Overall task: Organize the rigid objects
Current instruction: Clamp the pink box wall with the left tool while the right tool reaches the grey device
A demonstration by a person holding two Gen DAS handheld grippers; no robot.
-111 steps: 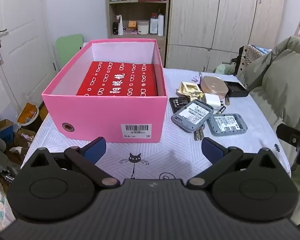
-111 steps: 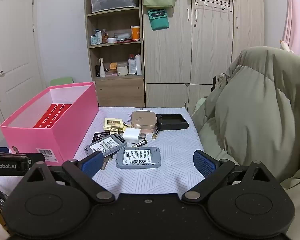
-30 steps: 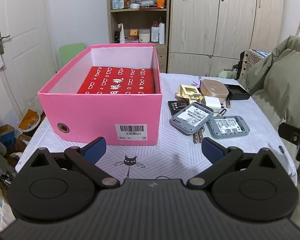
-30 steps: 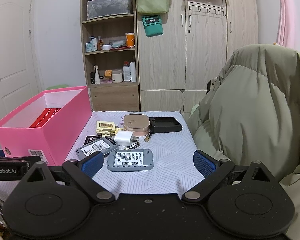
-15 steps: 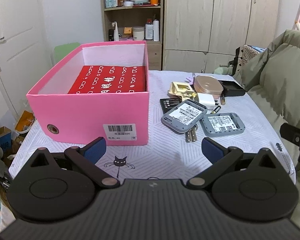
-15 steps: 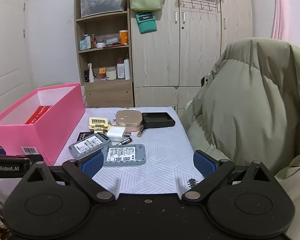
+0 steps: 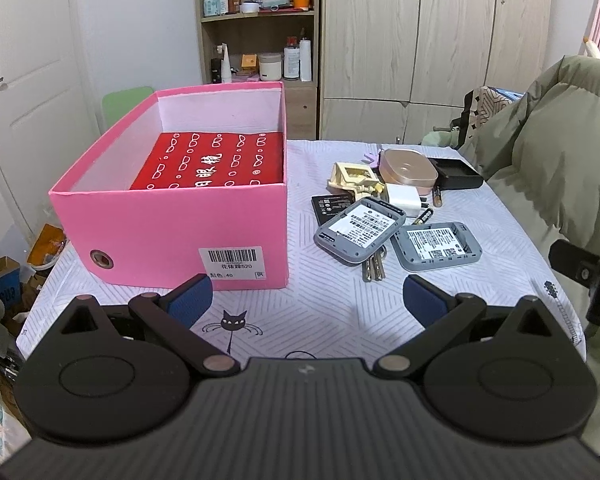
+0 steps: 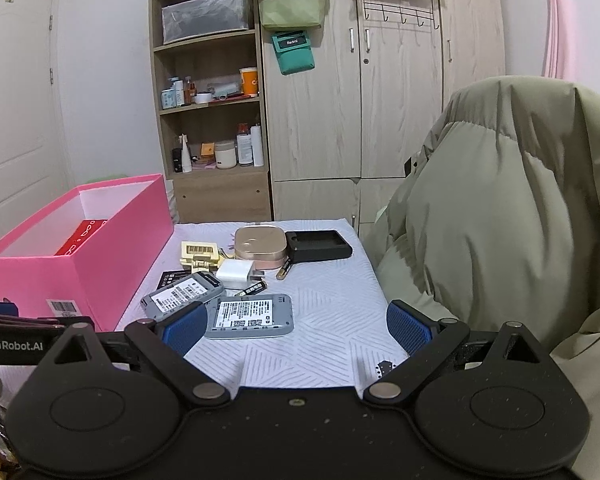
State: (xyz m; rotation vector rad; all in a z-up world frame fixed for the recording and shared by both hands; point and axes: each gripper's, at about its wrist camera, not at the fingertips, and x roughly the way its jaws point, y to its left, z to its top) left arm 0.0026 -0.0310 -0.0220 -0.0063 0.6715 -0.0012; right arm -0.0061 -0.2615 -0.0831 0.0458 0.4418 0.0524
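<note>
A pink box (image 7: 172,236) (image 8: 80,256) stands on the table's left half with a red patterned case (image 7: 212,162) lying inside. To its right lies a cluster: two grey router shells (image 7: 360,228) (image 7: 436,246) (image 8: 250,316), keys (image 7: 374,268), a white charger (image 7: 402,200) (image 8: 236,272), a gold round-cornered case (image 7: 408,170) (image 8: 262,244), a black tray (image 7: 456,174) (image 8: 318,246), a cream clip (image 7: 352,178) and batteries (image 8: 254,290). My left gripper (image 7: 306,302) hovers open over the near table edge. My right gripper (image 8: 294,328) is open too, just short of the nearer router shell.
The table (image 7: 300,320) has a striped white cloth with a cat print. A green padded coat (image 8: 500,208) drapes over a chair at the right. Behind stand a shelf unit (image 8: 212,120) and wardrobe doors (image 8: 380,100). Clutter (image 7: 16,276) sits on the floor at the left.
Both grippers have drifted slightly; the right wrist view has come a little closer to the router shells. Both stay open and nothing on the table has moved.
</note>
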